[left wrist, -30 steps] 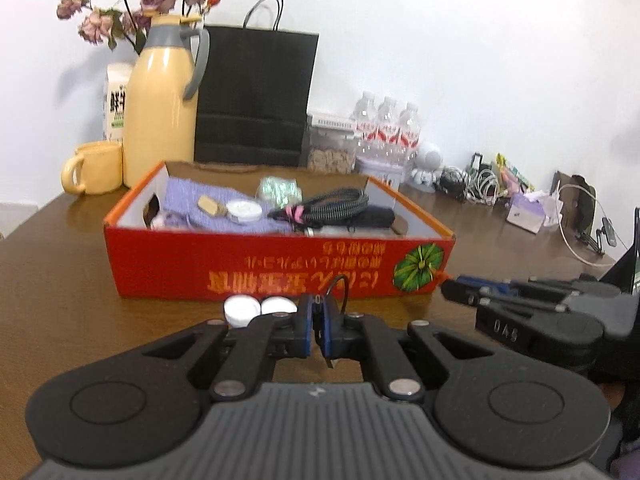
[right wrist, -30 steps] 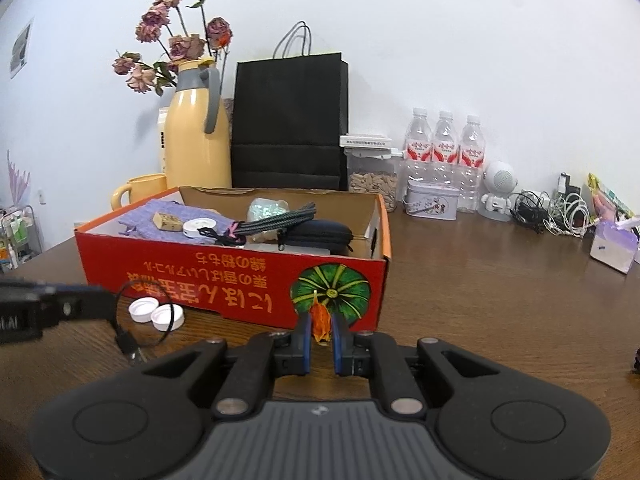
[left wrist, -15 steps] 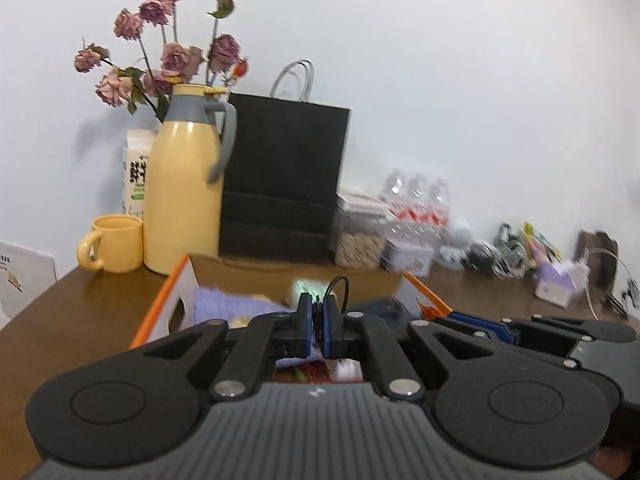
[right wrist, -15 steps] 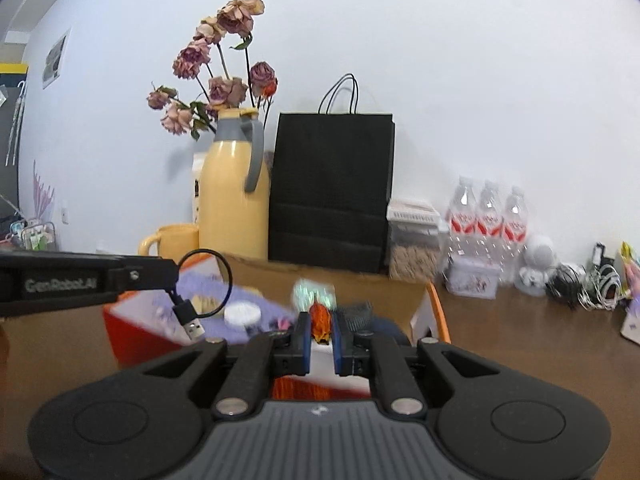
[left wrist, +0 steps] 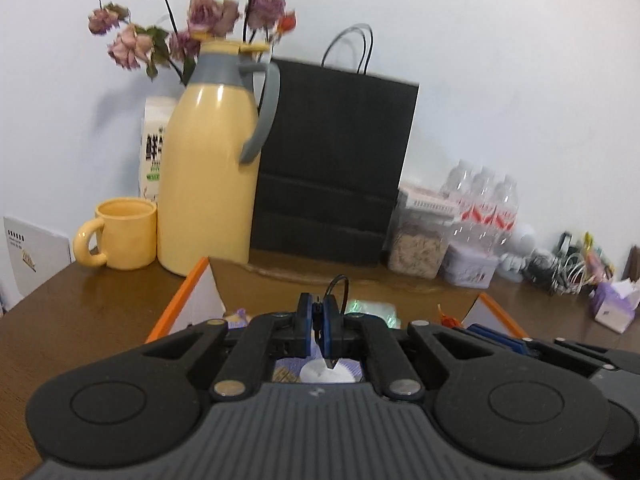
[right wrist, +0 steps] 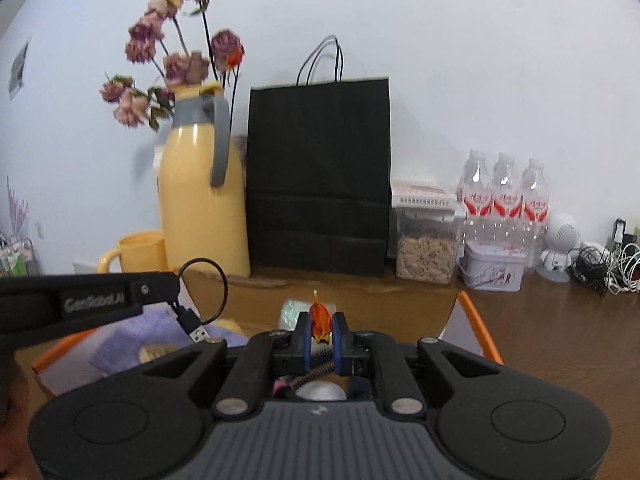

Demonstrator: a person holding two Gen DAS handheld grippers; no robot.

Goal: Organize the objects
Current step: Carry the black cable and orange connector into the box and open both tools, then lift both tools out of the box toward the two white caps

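Left gripper (left wrist: 317, 322) clamps a thin black USB cable (right wrist: 202, 280) above the orange-rimmed cardboard box (right wrist: 474, 322). Right gripper (right wrist: 320, 330) pinches a small orange-red wrapped piece (right wrist: 319, 320) above it too.

The right gripper (right wrist: 320, 330) pinches a small orange-red wrapped piece (right wrist: 319, 321) between its blue pads, held above the open orange-rimmed cardboard box (right wrist: 476, 330). From the left edge the left gripper (right wrist: 170, 286) reaches in over the box, clamped on a black USB cable (right wrist: 208, 288) whose loop arcs up and whose plug (right wrist: 196, 330) hangs just below. A purple cloth (right wrist: 132, 334) lies inside the box. Behind it on the brown bench (right wrist: 560, 340) stand a yellow mug (right wrist: 138, 252), a yellow thermos jug (right wrist: 200, 200) with dried roses (right wrist: 176, 40) behind it, a black paper bag (right wrist: 318, 176), a clear jar of snacks (right wrist: 426, 240), a small tin (right wrist: 494, 266) and three water bottles (right wrist: 504, 196).
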